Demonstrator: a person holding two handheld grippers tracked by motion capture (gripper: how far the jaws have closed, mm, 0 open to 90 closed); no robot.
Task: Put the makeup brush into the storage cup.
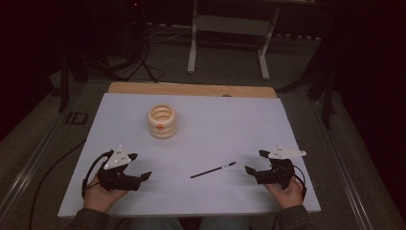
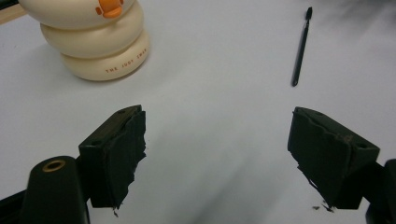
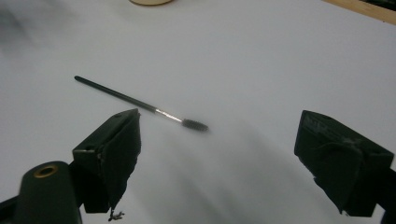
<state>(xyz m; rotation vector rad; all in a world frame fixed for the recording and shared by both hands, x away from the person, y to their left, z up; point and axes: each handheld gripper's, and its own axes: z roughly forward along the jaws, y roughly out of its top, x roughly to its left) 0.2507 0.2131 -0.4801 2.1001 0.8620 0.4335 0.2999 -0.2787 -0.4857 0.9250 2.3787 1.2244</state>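
Right gripper (image 1: 256, 162): jaws spread wide with nothing between them, resting low over the near right part of the white table (image 1: 230, 124). In its own view (image 3: 217, 149) the bristle end of the brush lies just ahead of the gap, closer to the left jaw.

Left gripper (image 1: 139, 166): jaws also wide apart and empty, at the near left of the table; in its own view (image 2: 217, 149) only bare white surface lies between them.

Brush (image 1: 213, 170): a thin black wand with a small bristled tip, lying flat on the table between the two grippers, nearer the right one. Its bristle end (image 3: 194, 124) points toward the right gripper and its handle (image 3: 112, 93) runs off toward the left. It also shows at the upper right of the left gripper view (image 2: 301, 45), well apart from those jaws.

Holder (image 1: 162, 121): a cream ringed pot with an orange mark, standing upright farther back and left of centre, open at the top; seen close in the left gripper view (image 2: 95, 37).

Step in hand: judged as the start, with both grippers ready and the brush untouched.

Next move: probably the right gripper eases forward, straddles the thin stem and closes low against the table. A wand this slim could roll or slip, so the jaws need to meet it squarely.

Likely aim: standing the brush in the holder, though that is a guess.
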